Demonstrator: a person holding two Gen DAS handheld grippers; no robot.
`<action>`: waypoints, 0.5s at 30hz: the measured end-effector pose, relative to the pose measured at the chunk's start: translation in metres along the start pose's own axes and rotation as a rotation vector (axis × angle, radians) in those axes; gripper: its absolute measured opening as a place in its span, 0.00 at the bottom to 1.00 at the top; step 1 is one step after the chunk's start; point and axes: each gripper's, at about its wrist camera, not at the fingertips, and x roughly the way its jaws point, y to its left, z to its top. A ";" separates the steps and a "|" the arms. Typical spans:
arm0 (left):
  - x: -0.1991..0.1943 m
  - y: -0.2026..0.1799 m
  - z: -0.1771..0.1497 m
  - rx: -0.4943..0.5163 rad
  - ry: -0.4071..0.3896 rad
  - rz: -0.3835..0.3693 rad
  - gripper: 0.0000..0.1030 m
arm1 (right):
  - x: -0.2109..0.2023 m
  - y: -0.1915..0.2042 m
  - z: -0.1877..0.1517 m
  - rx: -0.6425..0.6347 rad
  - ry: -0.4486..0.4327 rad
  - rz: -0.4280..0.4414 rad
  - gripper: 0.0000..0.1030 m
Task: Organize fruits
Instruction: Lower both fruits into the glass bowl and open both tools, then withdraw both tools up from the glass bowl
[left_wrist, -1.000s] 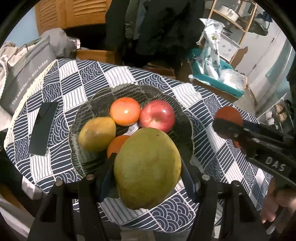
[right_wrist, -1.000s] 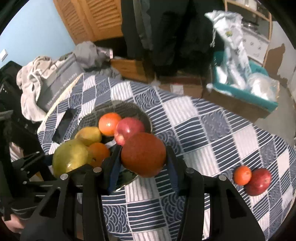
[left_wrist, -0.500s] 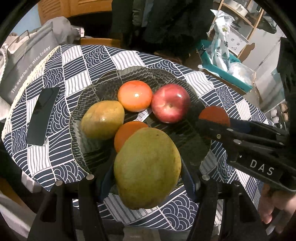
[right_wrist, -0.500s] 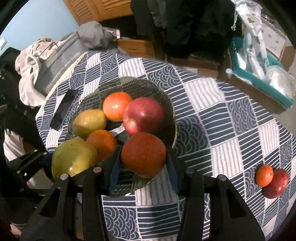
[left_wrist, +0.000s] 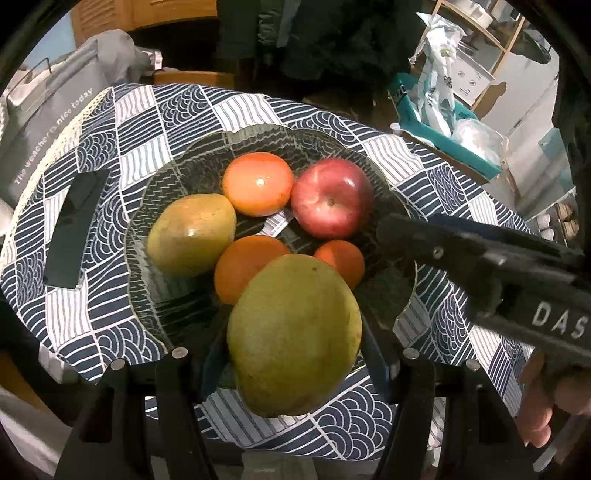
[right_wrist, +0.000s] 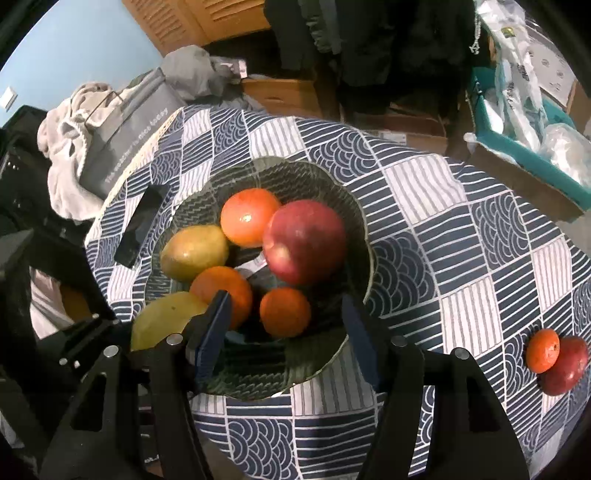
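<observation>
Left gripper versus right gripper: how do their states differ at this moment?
The left gripper is shut on the large green-yellow mango, held above the near rim of the dark glass bowl; the right gripper is open and holds nothing. The small orange fruit lies in the bowl between the right gripper's spread fingers. Both point at the same bowl.

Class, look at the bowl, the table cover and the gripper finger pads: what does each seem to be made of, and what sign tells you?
Bowl: probably tinted glass, glossy; the cloth's pattern shows through its scalloped rim.
Table cover: woven cloth, matte; it drapes over the table edge.
Finger pads: blue, dull, perhaps rubber or foam; hard to tell.
</observation>
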 end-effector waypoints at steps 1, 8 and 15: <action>0.001 -0.001 0.000 0.000 0.005 -0.002 0.64 | -0.001 -0.002 0.000 0.006 -0.002 -0.002 0.61; 0.021 -0.006 -0.001 0.000 0.084 0.011 0.64 | -0.010 -0.016 -0.001 0.047 -0.014 -0.010 0.61; 0.002 -0.015 0.003 0.025 -0.019 0.023 0.86 | -0.016 -0.018 -0.001 0.050 -0.028 -0.018 0.61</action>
